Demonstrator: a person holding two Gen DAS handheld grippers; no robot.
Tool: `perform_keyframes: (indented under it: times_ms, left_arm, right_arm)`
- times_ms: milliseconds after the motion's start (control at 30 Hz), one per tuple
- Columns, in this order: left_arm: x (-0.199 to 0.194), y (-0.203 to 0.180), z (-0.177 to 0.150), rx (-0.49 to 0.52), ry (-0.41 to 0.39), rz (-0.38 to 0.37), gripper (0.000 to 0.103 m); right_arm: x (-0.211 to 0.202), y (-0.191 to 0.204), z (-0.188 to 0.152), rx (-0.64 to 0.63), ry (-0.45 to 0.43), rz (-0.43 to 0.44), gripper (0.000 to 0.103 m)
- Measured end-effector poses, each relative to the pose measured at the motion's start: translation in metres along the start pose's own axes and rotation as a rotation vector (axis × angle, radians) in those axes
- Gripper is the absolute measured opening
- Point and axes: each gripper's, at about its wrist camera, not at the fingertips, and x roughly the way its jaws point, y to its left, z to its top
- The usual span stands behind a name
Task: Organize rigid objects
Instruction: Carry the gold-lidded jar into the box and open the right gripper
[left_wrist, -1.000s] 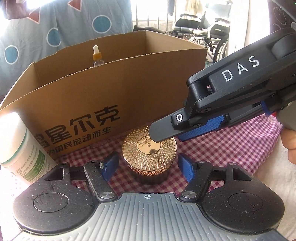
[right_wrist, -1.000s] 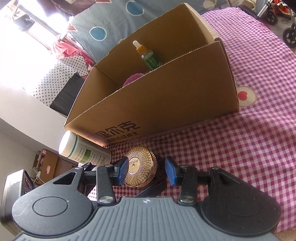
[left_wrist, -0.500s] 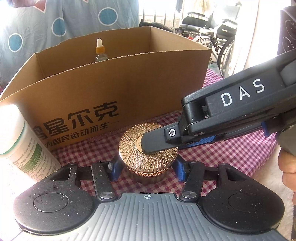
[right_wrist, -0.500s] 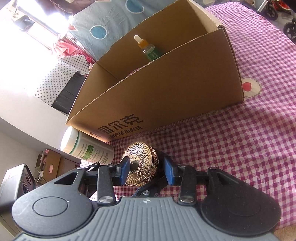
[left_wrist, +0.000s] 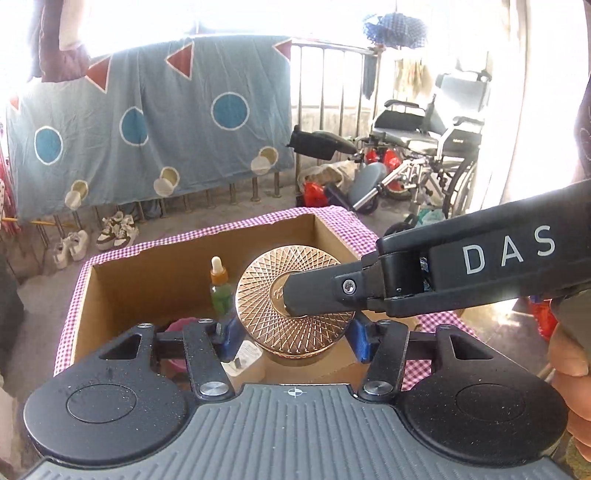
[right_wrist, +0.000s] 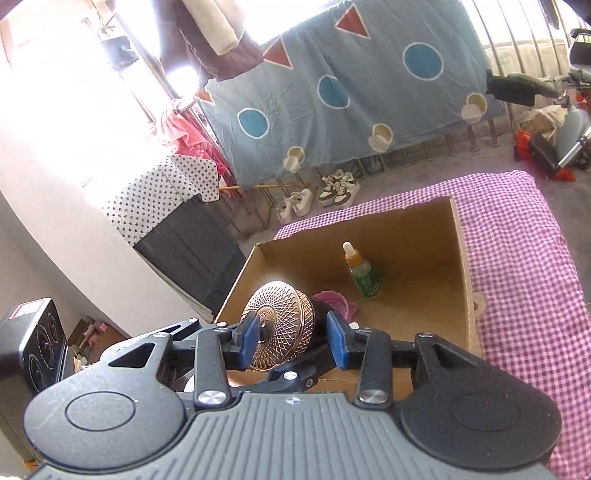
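Observation:
A round gold jar with a patterned lid (left_wrist: 295, 299) is held in the air over the open cardboard box (left_wrist: 147, 273). My left gripper (left_wrist: 293, 338) is shut on the jar's sides. My right gripper (right_wrist: 291, 341) is shut on the same jar (right_wrist: 280, 325), one finger across the lid and one below, and shows as the black "DAS" arm (left_wrist: 480, 266) in the left wrist view. Inside the box stand a green dropper bottle (left_wrist: 219, 288) (right_wrist: 364, 275), a pink object (right_wrist: 334, 301) and a small white item (left_wrist: 245, 360).
The box (right_wrist: 424, 236) sits on a purple checked cloth (right_wrist: 524, 258). Beyond are a blue sheet on a railing (left_wrist: 147, 122), shoes on the floor (left_wrist: 110, 232) and a wheelchair (left_wrist: 436, 147). A dark device (right_wrist: 33, 339) is at the left.
Both grippers closed on the gold jar on the cloth in front of the box and lifted it up over the open box. The white bottle has left view.

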Motion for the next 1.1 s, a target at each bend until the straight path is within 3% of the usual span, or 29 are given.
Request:
perform_keyframes:
  times_ms: [167, 433, 800, 1100]
  left_arm:
    - [0.055, 0.014, 0.02, -0.086, 0.114, -0.003, 0.055]
    - [0.126, 0.042, 0.02, -0.202, 0.322, -0.01, 0.055]
    - [0.155, 0.06, 0.023, -0.313, 0.456, -0.018, 0.058]
    - [0.133, 0.053, 0.032, -0.236, 0.359, -0.006, 0.063]
  right_arm:
    - [0.053, -0.025, 0.042, -0.006, 0.123, -0.036, 0.043]
    - [0.135, -0.063, 0.07, -0.016, 0.315, -0.094, 0.044]
    - [0.178, -0.069, 0.084, -0.106, 0.38, -0.148, 0.039]
    - [0.169, -0.072, 0.086, -0.09, 0.325, -0.135, 0.04]
